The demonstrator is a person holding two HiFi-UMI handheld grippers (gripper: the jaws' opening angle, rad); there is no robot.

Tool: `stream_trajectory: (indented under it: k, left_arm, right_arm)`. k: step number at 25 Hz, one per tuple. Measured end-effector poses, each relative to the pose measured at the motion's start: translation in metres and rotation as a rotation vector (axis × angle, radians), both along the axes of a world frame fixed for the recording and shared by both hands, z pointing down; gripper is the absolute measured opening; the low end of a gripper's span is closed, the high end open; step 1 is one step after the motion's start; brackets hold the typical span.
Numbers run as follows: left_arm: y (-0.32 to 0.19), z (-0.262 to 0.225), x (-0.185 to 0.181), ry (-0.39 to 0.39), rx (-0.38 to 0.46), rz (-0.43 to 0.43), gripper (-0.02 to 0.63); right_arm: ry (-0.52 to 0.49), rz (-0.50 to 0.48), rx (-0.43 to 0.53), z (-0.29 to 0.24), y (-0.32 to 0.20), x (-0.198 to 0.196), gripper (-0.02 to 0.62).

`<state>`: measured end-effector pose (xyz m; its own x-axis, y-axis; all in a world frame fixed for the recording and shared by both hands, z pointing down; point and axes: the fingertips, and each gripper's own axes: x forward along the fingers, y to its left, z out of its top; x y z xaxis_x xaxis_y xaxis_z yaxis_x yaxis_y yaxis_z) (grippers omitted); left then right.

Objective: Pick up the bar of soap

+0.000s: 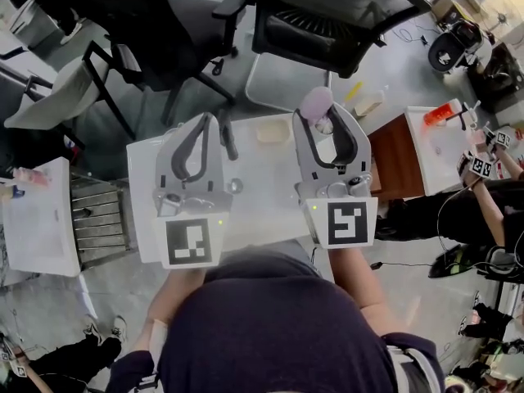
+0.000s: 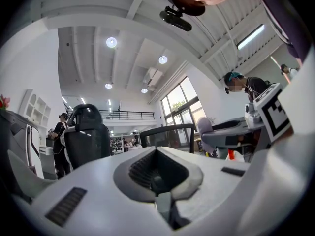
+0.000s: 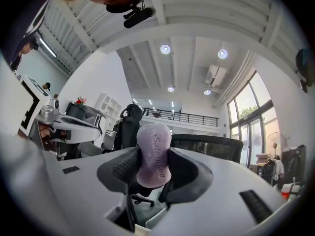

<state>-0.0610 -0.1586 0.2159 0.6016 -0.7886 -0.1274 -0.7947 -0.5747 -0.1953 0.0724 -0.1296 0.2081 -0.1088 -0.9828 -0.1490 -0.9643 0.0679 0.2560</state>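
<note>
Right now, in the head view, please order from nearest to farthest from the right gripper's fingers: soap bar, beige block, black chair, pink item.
1. Soap bar: held between the right gripper fingers.
2. Beige block: just left, on the table.
3. Black chair: beyond the table.
4. Pink item: far left.

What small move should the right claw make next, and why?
Probably none beyond holding it shut and steady. The right claw already pinches the purple soap bar off the white table, so the pick-up looks done. The soap sticks out past the tips, so tilting might let it slip.
</note>
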Motion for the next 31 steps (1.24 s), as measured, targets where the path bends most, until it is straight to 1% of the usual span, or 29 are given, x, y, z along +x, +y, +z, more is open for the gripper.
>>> stream_trajectory:
  k: [4,7,11,17,31]
  left_arm:
    - [0.001,0.000,-0.005,0.000,-0.003,0.000,0.000]
    - [0.005,0.001,-0.007,0.001,-0.009,0.003,0.000]
    - [0.006,0.000,-0.012,-0.002,-0.008,0.004,0.000]
    - [0.006,-0.002,-0.011,0.015,-0.005,0.002,0.000]
    - [0.002,0.001,-0.013,0.022,-0.013,-0.005,0.000]
  right_arm:
    - [-0.011,0.014,-0.007,0.001,0.002,-0.003,0.189]
    - [-0.002,0.020,-0.002,0.000,0.003,-0.007,0.187]
    - [-0.037,0.015,0.005,-0.003,0.005,-0.007,0.187]
    - [-0.028,0.020,0.011,-0.004,0.005,-0.004,0.189]
    - [-0.014,0.016,-0.009,0.002,0.000,-0.003,0.187]
